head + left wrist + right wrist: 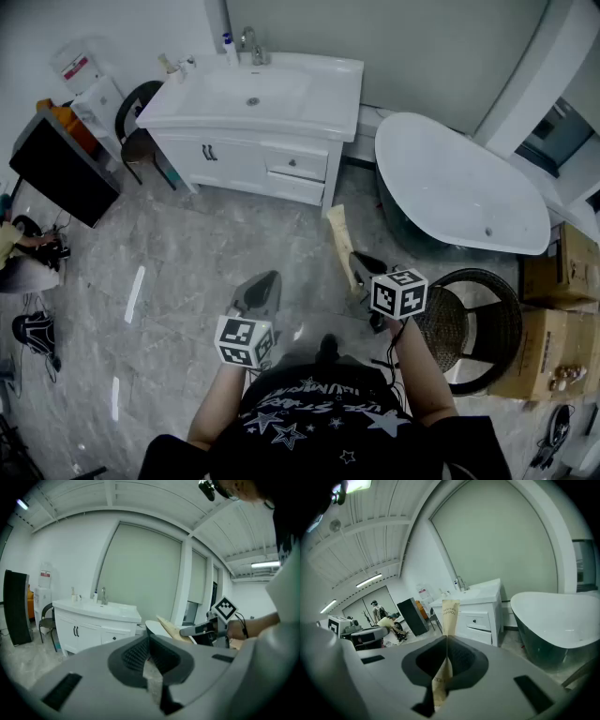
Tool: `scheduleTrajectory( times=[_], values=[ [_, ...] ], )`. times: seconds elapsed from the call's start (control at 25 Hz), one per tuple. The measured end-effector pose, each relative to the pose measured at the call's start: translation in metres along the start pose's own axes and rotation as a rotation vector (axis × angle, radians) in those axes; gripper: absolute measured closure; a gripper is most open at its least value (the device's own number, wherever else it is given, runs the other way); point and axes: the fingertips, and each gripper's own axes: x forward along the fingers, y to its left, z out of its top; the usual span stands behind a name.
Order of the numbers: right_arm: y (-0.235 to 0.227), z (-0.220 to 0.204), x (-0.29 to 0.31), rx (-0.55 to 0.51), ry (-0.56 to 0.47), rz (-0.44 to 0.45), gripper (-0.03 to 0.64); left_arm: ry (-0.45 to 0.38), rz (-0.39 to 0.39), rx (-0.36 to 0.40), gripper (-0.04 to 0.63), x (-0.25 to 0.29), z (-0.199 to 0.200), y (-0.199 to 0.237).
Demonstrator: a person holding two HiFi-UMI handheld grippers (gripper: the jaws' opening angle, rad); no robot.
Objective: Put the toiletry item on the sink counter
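Observation:
The toiletry item is a flat beige toothbrush pack (pixel 339 241). My right gripper (pixel 363 272) is shut on its lower end, and the pack sticks up past the jaws (pixel 450 615). The white sink counter (pixel 323 89) tops a vanity with drawers at the far side of the room, well ahead of both grippers. My left gripper (pixel 261 292) is held low at the left with its jaws shut and nothing between them (pixel 149 641). In the left gripper view the pack (pixel 169 627) and the right gripper (pixel 202 629) show to the right.
A faucet (pixel 251 45) and small bottles (pixel 173 66) stand at the back of the counter. A white bathtub (pixel 459 187) lies right of the vanity. A wicker stool (pixel 478 323) and cardboard boxes (pixel 553 347) are at my right. A black panel (pixel 58 173), a chair (pixel 141 127) and a person (pixel 17 246) are at the left.

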Motion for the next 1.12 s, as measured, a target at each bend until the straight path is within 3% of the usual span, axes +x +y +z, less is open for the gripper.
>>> scheduleTrajectory(
  times=[0.16,0.6,1.12],
  values=[
    [0.001,-0.002,0.001,0.009,0.0,0.001,0.597,-0.008,-0.008,-0.03,0.572,-0.001,0.001,0.003],
    [-0.018,0.008,-0.01,0.018,-0.037,0.013,0.597,-0.014,-0.007,-0.02,0.572,0.014,0.007,-0.013],
    [-0.062,0.021,0.002,0.04,-0.036,0.063,0.597,-0.015,0.098,-0.038,0.572,0.027,0.001,-0.018]
  ],
)
